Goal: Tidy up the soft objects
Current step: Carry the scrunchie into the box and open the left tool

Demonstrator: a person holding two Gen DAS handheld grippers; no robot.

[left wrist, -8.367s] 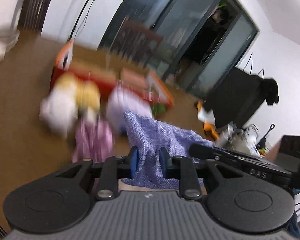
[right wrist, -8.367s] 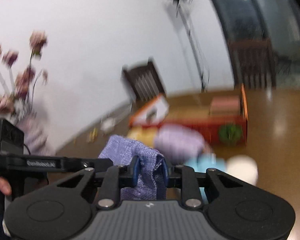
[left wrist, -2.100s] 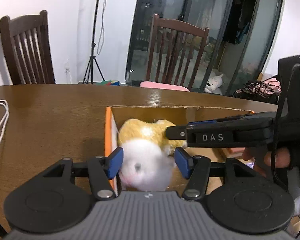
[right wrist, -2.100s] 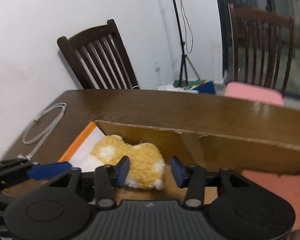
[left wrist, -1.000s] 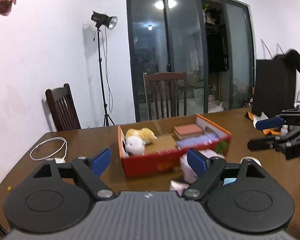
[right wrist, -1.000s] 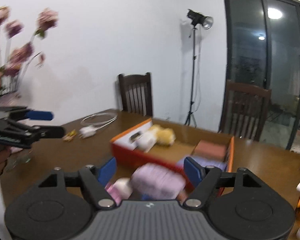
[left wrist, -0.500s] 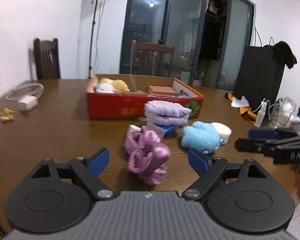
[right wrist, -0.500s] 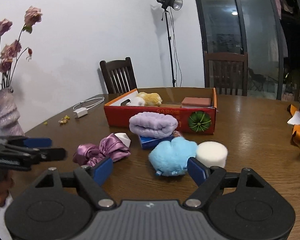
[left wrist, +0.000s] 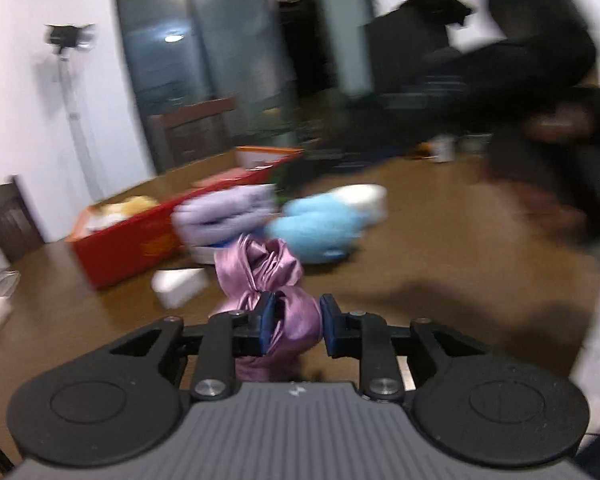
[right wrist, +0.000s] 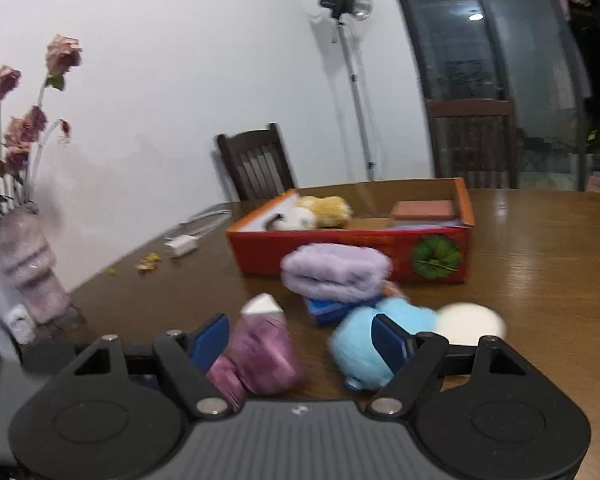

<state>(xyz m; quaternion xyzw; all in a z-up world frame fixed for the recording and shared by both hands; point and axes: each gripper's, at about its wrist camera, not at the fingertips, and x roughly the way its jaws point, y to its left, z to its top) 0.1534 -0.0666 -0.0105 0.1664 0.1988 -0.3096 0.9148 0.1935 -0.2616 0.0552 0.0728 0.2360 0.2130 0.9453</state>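
Half a second on, the left gripper (left wrist: 294,322) has dropped to the table (left wrist: 440,264) and its jaws have just closed on the pink satin cloth (left wrist: 268,276), which now sits pinched between the blue pads. Light, limp and probably slippery, the cloth looks best taken at its bunched knot, where the pads now bite; a looser fold could slide free. The right gripper (right wrist: 300,340) hangs spread wide and empty, near the blue plush (right wrist: 364,344) and the white sponge (right wrist: 470,324). A folded lilac towel (right wrist: 336,270) lies just before the red box (right wrist: 340,248). Inside the box are a yellow and a white plush (right wrist: 312,212), a pink block (right wrist: 424,210) and a purple cloth below it.
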